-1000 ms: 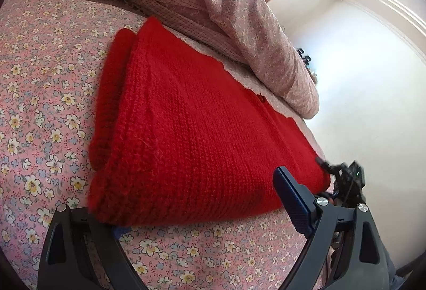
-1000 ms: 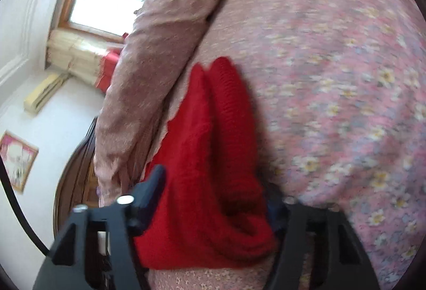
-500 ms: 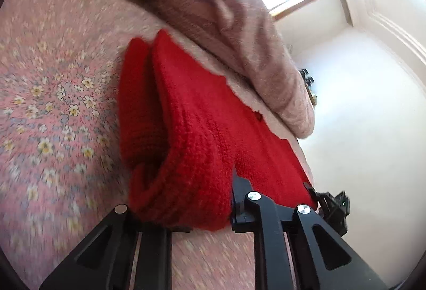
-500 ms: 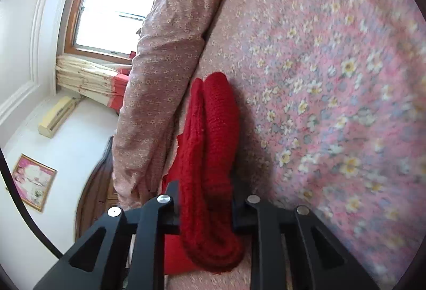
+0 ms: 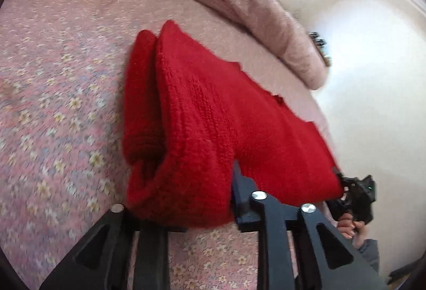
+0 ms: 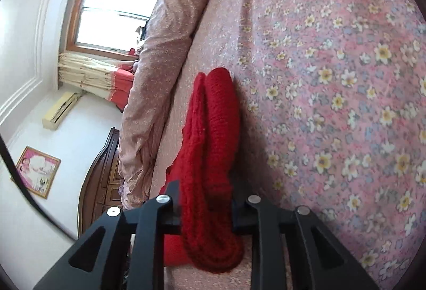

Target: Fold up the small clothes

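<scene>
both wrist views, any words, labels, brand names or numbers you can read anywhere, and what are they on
No readable text in either view.
Red knitted garment: no tag or label showing.
Floral bedsheet: flower pattern only.
Framed picture on the wall: too small and blurred to tell if it carries writing.
Wall air conditioner: no brand mark legible.

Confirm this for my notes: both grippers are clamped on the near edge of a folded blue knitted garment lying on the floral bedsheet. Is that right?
Not quite: the knitted garment is red, not blue, as both wrist views show. The rest holds: the left gripper and the right gripper each have its near edge between their fingers, and it lies folded on the floral bedsheet.
</scene>
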Motion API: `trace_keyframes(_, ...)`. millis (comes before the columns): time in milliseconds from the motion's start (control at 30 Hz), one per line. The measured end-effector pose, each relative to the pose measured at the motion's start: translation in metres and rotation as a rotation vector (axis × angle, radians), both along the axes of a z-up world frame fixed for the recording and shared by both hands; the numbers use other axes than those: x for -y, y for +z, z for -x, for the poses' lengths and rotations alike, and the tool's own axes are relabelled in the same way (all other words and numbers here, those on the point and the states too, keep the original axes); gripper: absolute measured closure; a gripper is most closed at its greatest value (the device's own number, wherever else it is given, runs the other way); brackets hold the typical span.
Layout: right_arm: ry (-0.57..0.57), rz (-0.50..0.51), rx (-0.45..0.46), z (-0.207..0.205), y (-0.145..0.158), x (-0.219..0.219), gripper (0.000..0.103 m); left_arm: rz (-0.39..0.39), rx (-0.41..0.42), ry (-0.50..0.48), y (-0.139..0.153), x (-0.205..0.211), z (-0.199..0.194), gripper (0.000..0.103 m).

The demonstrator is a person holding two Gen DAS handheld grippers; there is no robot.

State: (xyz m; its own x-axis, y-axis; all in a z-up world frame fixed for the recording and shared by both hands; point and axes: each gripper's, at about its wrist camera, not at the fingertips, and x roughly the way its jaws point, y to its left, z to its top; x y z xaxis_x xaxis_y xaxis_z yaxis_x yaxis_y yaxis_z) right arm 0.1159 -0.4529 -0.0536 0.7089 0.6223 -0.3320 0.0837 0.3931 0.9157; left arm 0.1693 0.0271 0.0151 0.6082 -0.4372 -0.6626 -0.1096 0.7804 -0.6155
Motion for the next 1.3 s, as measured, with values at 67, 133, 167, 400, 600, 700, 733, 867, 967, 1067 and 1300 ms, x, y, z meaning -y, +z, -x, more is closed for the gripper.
trace_keyframes(67,-0.003,-0.072,-0.008,-0.002,-0.013,0.004,0.071,0.031,-0.030,0.027,-0.001,-0.001,-0.001,0.081)
trace_keyframes(133,-0.024,-0.185,-0.016,-0.001,-0.029,0.011,0.073,0.076,-0.041,0.060,0.001,-0.004,0.008,0.080)
trace_keyframes(167,-0.029,-0.228,-0.004,0.001,-0.032,0.013,0.072,0.090,-0.037,0.083,0.006,-0.006,0.014,0.080)
trace_keyframes(400,-0.030,-0.262,0.038,0.029,-0.038,0.011,0.066,-0.021,0.023,0.105,0.030,-0.014,0.056,0.079)
trace_keyframes(600,-0.044,-0.268,0.039,0.026,-0.034,0.004,0.050,-0.033,0.085,0.020,0.051,0.029,0.033,0.079)
trace_keyframes(700,-0.063,-0.170,0.080,0.028,-0.019,-0.007,0.037,-0.041,0.087,-0.050,0.054,0.062,0.013,0.079)
trace_keyframes(733,-0.072,-0.130,0.082,0.026,-0.016,-0.011,0.036,-0.041,0.087,-0.080,0.053,0.076,0.003,0.079)
trace_keyframes(867,-0.029,-0.041,0.046,0.015,-0.010,-0.021,0.035,-0.053,0.076,-0.175,0.049,0.132,-0.028,0.079)
trace_keyframes(967,0.010,-0.033,0.017,0.006,-0.008,-0.023,0.038,-0.066,0.055,-0.212,0.042,0.162,-0.045,0.079)
trace_keyframes(1067,0.004,-0.056,-0.023,0.001,-0.014,-0.020,0.066,-0.072,0.030,-0.208,0.034,0.176,-0.048,0.079)
trace_keyframes(1300,0.021,-0.082,-0.056,-0.002,-0.023,-0.020,0.080,-0.177,0.104,-0.145,0.047,0.174,-0.027,0.103)
